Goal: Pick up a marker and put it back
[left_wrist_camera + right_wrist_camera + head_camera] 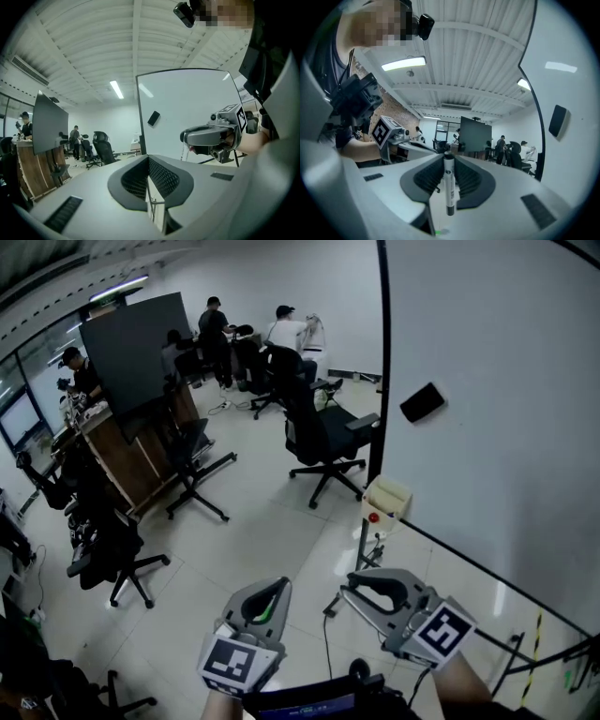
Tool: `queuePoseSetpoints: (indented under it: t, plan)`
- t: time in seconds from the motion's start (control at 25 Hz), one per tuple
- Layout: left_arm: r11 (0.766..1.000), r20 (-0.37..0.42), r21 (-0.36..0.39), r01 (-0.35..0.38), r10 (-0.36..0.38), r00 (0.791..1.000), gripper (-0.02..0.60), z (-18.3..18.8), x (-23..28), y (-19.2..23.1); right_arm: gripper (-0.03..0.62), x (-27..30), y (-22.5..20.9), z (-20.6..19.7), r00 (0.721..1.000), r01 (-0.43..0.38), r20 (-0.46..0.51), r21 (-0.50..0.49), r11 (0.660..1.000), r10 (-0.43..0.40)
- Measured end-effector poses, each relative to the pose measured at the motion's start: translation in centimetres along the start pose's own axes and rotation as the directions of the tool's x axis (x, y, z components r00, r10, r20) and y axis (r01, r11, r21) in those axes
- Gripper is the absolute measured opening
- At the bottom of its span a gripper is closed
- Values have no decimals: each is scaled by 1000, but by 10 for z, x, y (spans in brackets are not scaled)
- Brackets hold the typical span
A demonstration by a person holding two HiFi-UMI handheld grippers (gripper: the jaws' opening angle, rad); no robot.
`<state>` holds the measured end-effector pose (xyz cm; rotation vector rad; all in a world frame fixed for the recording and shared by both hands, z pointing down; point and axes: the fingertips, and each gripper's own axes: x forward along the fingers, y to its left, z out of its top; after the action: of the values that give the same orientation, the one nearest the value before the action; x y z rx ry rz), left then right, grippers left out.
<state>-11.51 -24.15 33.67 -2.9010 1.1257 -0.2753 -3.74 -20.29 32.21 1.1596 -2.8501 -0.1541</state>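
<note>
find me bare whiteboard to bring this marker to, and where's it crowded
The whiteboard is bare right of and below the black eraser, down to its lower frame. Floor tiles left of the office chair beside the board are open too. Crowded: the left side, with more chairs and a wooden desk.

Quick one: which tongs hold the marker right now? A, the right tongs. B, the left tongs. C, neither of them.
A: in the right gripper view the right tongs are closed on the white marker, while the left tongs are shut with nothing between them.
</note>
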Motion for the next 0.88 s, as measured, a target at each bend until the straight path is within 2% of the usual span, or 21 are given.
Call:
queuePoseSetpoints:
  t: [0.24,0.48,0.76,0.88]
  plan:
    - [1000,-21,0,-12,12,1000,0,7,85,1,89,7,-79,-21,999,-38,-22,10,999,38]
    - [1000,-35,-12,-17,17,999,0,7,141,11,89,15,-132,-32,998,-58,-24,28,998,59]
    - [999,-10,-14,36,-37,999,0,6,194,38,89,34,-178,-49,998,-1,-58,32,999,3]
    - [996,4,-28,87,-87,996,0,2,217,58,89,47,-197,-56,993,59,-101,27,998,-56]
